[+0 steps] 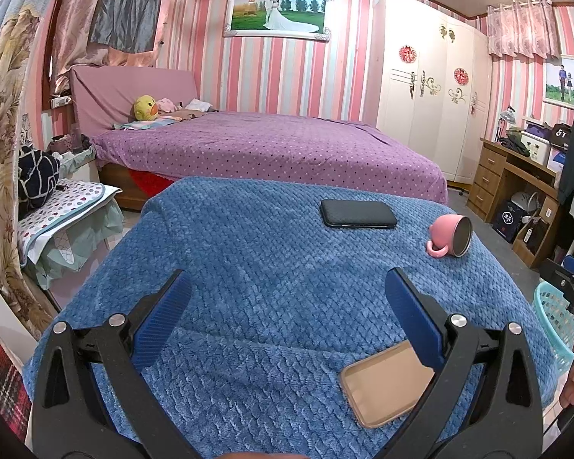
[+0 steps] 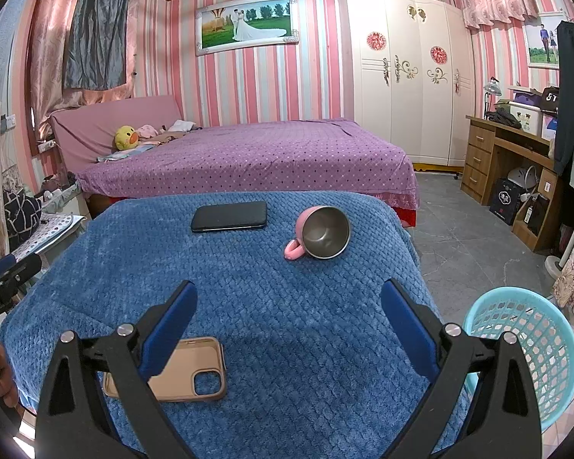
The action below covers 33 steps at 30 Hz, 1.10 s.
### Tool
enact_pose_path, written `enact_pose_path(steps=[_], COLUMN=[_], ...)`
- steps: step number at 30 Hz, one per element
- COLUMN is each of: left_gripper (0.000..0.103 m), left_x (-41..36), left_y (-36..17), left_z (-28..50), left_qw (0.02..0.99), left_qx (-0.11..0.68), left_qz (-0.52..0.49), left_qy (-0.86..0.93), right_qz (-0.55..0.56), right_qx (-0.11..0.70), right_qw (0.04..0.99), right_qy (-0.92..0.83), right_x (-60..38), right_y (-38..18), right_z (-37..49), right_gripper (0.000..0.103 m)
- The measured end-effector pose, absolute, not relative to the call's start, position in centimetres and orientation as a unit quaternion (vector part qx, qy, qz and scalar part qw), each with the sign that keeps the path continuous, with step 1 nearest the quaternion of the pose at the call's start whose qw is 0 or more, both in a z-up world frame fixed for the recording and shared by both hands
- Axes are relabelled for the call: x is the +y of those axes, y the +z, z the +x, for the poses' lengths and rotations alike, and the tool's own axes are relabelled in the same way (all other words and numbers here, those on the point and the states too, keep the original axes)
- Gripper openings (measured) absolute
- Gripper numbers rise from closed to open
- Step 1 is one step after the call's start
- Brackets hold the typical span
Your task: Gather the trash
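Observation:
A blue blanket [image 1: 271,267] [image 2: 287,306] covers a table. On it lie a black phone [image 1: 357,213] [image 2: 229,216], a pink cup on its side [image 1: 451,236] [image 2: 319,234] and a tan phone case [image 1: 386,382] [image 2: 187,375]. A light blue mesh basket [image 2: 532,348] [image 1: 555,325] stands on the floor right of the table. My left gripper [image 1: 287,298] is open and empty above the near blanket, the case by its right finger. My right gripper [image 2: 289,306] is open and empty, the case under its left finger.
A purple bed [image 1: 271,149] [image 2: 248,157] lies beyond the table. A white wardrobe [image 2: 405,76] and a wooden desk [image 2: 512,164] stand at the right. A chair with cloths [image 1: 57,210] is at the left. Grey floor [image 2: 467,237] lies right of the table.

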<state>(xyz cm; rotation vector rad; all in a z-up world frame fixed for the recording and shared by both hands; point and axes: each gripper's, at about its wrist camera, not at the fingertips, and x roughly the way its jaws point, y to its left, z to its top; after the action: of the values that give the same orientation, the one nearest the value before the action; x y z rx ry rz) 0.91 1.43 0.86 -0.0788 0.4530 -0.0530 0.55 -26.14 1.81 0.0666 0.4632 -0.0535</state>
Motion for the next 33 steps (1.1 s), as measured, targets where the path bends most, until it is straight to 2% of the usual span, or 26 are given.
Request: enact_pose_path(steps=[33], left_gripper=[0.098], left_x=[1.43], left_y=[0.82], left_z=[0.93], left_qw=[0.973], left_qx=[0.224], left_qz=[-0.04], left_qy=[-0.026], right_qz=[0.033], right_qx=[0.229], right_qw=[0.972], right_qy=[-0.029], right_x=[-26.41], right_y=[1.84], right_z=[0.48], right_gripper=[0.095])
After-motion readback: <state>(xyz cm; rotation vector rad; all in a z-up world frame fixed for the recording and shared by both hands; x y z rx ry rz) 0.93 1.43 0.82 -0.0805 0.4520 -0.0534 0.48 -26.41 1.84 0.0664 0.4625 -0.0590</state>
